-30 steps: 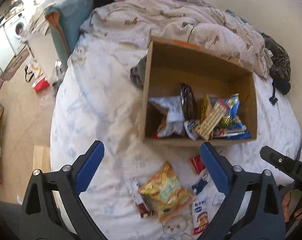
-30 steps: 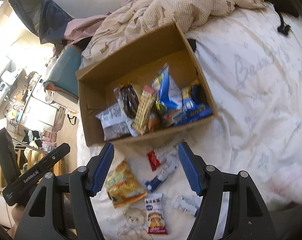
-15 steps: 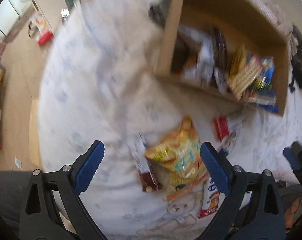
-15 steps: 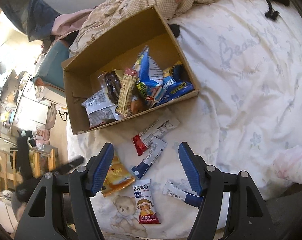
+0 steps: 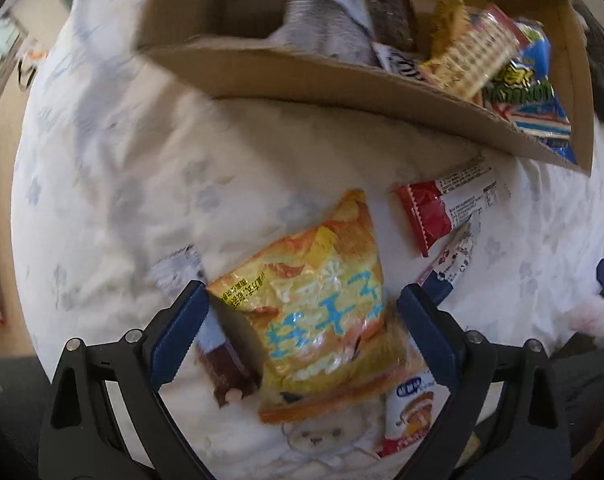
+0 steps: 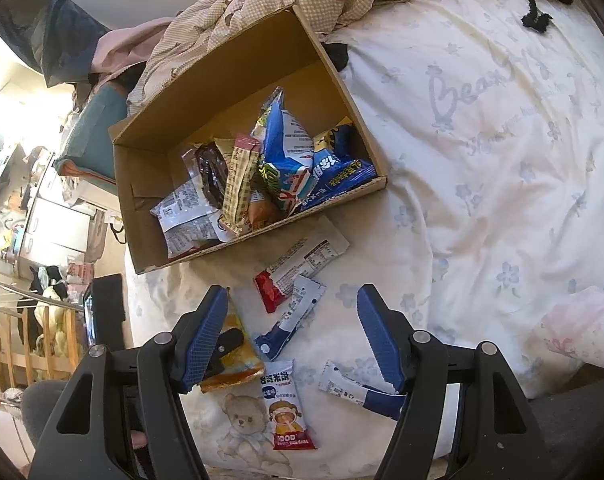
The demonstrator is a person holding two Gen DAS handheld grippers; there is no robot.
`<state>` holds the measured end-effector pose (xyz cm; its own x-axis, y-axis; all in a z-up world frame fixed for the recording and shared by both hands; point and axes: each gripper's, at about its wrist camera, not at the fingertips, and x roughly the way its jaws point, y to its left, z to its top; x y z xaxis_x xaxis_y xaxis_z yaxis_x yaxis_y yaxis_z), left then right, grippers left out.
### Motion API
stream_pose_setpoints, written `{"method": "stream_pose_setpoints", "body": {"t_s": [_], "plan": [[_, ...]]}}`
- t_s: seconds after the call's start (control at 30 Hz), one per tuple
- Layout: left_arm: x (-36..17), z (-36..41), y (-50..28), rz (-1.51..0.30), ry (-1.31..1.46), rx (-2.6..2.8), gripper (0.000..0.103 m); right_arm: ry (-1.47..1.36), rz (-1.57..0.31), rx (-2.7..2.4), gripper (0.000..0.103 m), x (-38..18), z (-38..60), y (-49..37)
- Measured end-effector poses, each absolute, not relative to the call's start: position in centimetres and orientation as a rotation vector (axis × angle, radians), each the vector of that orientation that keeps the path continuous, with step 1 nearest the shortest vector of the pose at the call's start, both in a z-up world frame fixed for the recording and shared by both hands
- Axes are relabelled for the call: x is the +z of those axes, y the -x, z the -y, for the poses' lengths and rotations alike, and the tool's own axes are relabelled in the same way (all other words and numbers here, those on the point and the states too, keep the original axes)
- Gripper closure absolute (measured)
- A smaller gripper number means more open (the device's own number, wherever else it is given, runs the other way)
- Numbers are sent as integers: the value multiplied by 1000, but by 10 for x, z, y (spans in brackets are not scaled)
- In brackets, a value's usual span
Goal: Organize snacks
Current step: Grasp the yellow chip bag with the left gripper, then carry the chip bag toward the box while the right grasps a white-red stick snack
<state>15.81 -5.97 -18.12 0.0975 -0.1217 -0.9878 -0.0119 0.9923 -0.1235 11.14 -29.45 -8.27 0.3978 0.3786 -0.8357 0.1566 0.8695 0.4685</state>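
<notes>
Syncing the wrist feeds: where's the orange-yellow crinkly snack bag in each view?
Left wrist: orange-yellow crinkly snack bag low centre, between the left gripper's fingers.
Right wrist: lower left, mostly behind the right gripper's left finger.
Shared landmark: red-and-white snack wrapper, below the cardboard box.

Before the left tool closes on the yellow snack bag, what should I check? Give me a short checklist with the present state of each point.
1. Yellow snack bag lies between the fingers of the left tool, whose jaws have just been closing: ok.
2. Pads pressing the bag already: cannot tell; the left one looks to touch its corner.
3. Brown bar beside the bag stays out of the grip: not ok, it lies between the fingers too.
4. Cardboard box has free room: ok.
5. Right tool is open, clear of the bag: ok.
</notes>
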Motion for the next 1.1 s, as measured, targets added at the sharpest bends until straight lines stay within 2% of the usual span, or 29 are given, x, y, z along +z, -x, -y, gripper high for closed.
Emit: {"method": "stream_pose_setpoints", "body": {"t_s": [0.07, 0.1, 0.13, 0.2, 0.4, 0.63, 0.83, 1.1], "plan": [[-185, 63, -160, -1480, 104, -100, 31, -523, -1171, 143, 33, -83, 294, -112], [-186, 62, -159, -1486, 120, -118, 53, -523, -1173, 142, 33, -84, 295, -112], [-187, 62, -159, -1504, 138, -142, 54, -522, -1174, 140, 33, -84, 295, -112], [-181, 64, -156, -1500, 141, -160, 65, -519, -1176, 138, 33, -85, 294, -113], [-125, 50, -143, -1396, 203, -216, 67, -528, -1182, 149, 33, -86, 294, -113], [-50, -5, -133, -1258, 179, -193, 67, -656, -1206, 160, 33, -97, 306, -117], [-67, -37, -134, -1308, 280, -137, 67, -670, -1307, 131, 33, -125, 294, -139], [-63, -12, -138, -1258, 215, -160, 67, -652, -1349, 43, 33, -173, 256, -166]]}}
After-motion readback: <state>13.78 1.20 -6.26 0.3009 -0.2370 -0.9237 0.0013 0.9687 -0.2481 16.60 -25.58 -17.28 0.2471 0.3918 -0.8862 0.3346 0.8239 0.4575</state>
